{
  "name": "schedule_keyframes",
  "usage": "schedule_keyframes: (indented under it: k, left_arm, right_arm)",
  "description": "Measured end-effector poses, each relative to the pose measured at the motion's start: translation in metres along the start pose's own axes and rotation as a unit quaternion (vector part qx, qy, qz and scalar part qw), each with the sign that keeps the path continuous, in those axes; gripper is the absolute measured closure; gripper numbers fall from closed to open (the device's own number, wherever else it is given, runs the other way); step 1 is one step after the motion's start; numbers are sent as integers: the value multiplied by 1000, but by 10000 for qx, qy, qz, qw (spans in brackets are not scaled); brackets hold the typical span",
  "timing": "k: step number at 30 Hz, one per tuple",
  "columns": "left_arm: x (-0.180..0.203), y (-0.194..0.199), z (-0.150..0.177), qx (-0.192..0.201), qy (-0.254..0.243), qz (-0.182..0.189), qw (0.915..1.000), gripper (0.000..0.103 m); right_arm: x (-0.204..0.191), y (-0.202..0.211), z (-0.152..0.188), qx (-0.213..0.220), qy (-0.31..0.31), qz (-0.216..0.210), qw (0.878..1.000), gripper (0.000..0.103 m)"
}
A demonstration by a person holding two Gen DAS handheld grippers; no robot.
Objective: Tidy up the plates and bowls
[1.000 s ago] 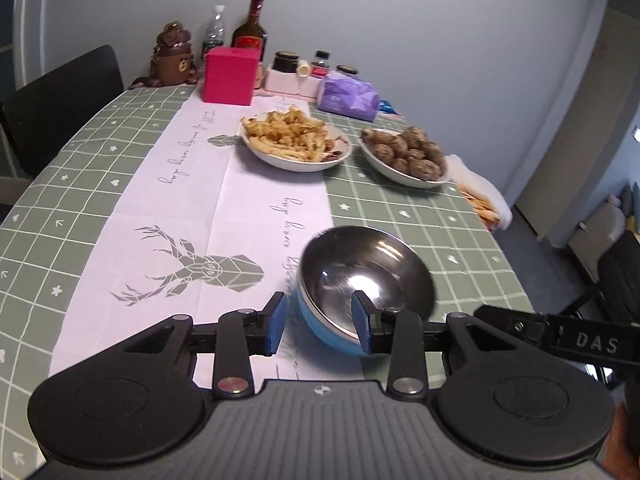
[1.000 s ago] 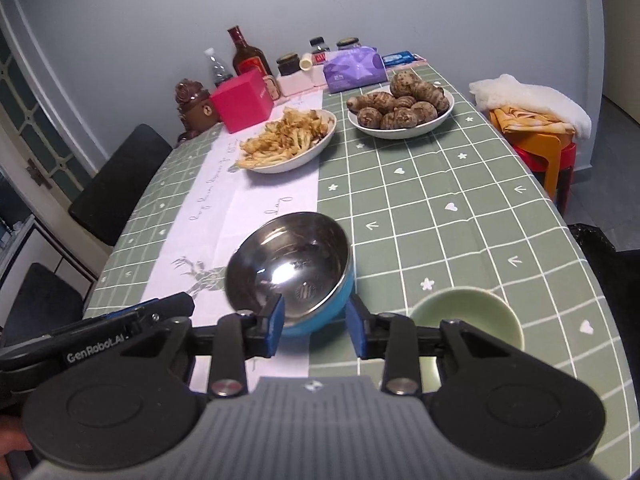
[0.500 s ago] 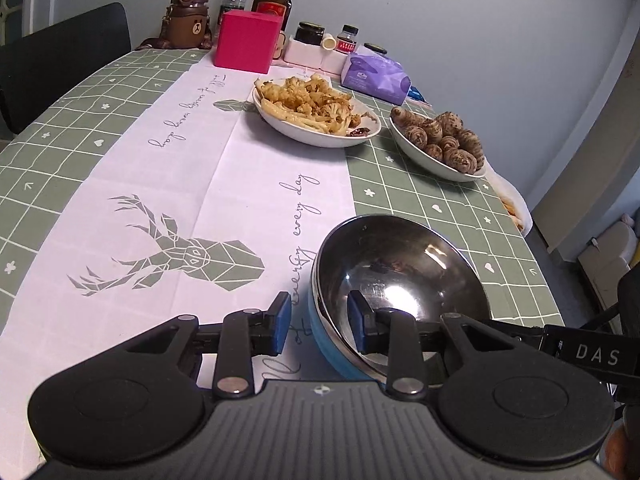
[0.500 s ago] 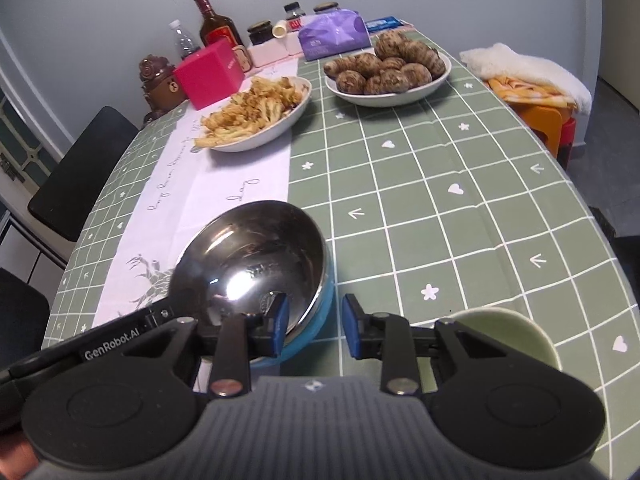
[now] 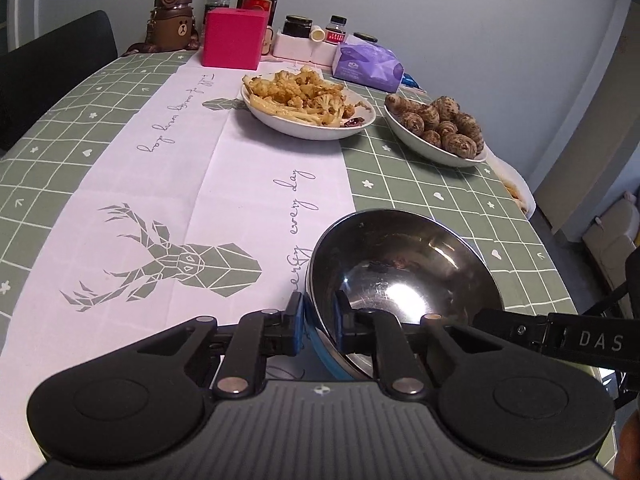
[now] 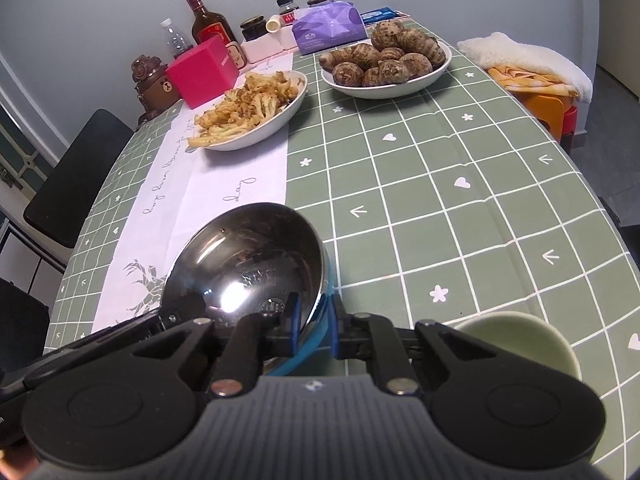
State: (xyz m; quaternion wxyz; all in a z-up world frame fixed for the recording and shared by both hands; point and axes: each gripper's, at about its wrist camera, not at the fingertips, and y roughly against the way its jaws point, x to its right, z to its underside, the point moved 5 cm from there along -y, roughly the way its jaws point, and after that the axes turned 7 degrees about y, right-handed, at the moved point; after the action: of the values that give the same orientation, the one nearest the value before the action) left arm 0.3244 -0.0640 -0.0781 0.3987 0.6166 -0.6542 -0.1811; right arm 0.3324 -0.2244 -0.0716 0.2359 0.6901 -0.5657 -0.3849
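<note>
A steel bowl with a blue outside [image 5: 400, 276] sits near the table's front edge; it also shows in the right wrist view [image 6: 256, 264]. My left gripper [image 5: 319, 325] straddles its near-left rim, one finger inside and one outside, pads close to the wall. My right gripper [image 6: 312, 326] straddles its near-right rim the same way. A small green bowl [image 6: 516, 340] stands on the table just right of my right gripper, partly hidden behind it.
A white plate of cauliflower [image 5: 308, 108] and a white plate of taro roots [image 5: 436, 132] stand further back. A pink box [image 5: 234, 38], bottles, jars and a purple tissue pack [image 5: 370, 66] line the far end. A black chair [image 6: 76, 176] stands left of the table.
Both grippers have moved forward onto the steel bowl's rim from either side, and their jaws have narrowed around it. The bowl now looks larger and closer in both views.
</note>
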Motion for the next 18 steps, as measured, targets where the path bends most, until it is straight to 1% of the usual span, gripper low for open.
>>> schedule_keyframes:
  k: [3, 9, 13, 18]
  left_arm:
    - [3, 8, 0, 18, -87, -7, 10000, 87]
    - [8, 33, 5, -39, -305, -155, 9994, 87]
    - [10, 55, 15, -49, -359, -229, 9991, 87]
    - [12, 88, 33, -51, -573, -288, 9979, 86]
  right_arm:
    - [-2, 7, 1, 36, 33, 5, 10000, 92]
    - [-8, 26, 9, 15, 132, -47, 9999, 93]
    - [-11, 44, 19, -13, 91, -178, 9998, 93]
    - [-19, 76, 37, -11, 206, -336, 9992, 94]
